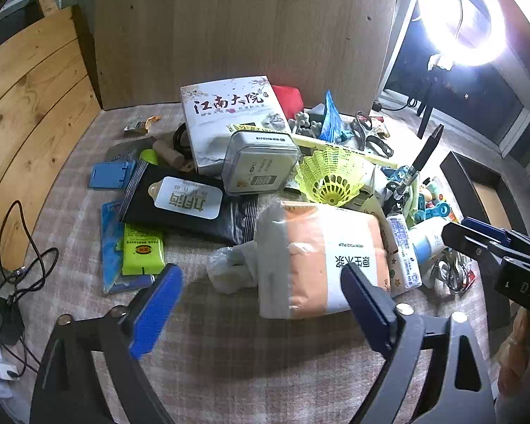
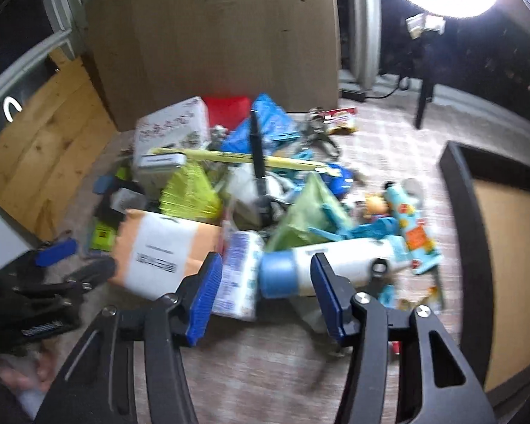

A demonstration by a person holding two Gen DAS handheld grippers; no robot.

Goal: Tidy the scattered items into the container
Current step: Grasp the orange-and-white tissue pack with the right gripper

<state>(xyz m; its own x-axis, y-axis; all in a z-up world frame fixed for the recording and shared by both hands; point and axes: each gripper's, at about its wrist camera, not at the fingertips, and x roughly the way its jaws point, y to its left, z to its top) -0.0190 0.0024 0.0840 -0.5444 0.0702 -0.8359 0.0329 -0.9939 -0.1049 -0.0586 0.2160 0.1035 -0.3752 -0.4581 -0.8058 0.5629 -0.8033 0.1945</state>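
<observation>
Both jaws gape wide, holding nothing — left gripper (image 1: 261, 304) hovers before the orange-and-white tissue pack (image 1: 321, 261), right gripper (image 2: 265, 293) before the white bottle with blue cap (image 2: 328, 265). Bottle lies flat, long axis left-right, cap pointing left. Clutter sits on a pale checked cloth (image 1: 229, 353); dark-rimmed wooden tray (image 2: 494, 212) at right, well apart from the bottle. Brown board (image 1: 229, 28) behind, ring light (image 1: 459, 17) glaring.

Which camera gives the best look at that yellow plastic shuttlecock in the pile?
The left wrist view: the yellow shuttlecock is sharp there, its mesh skirt and round cap plainly visible. In the right wrist view it is only a motion-blurred yellow-green shape behind the orange tissue pack.
</observation>
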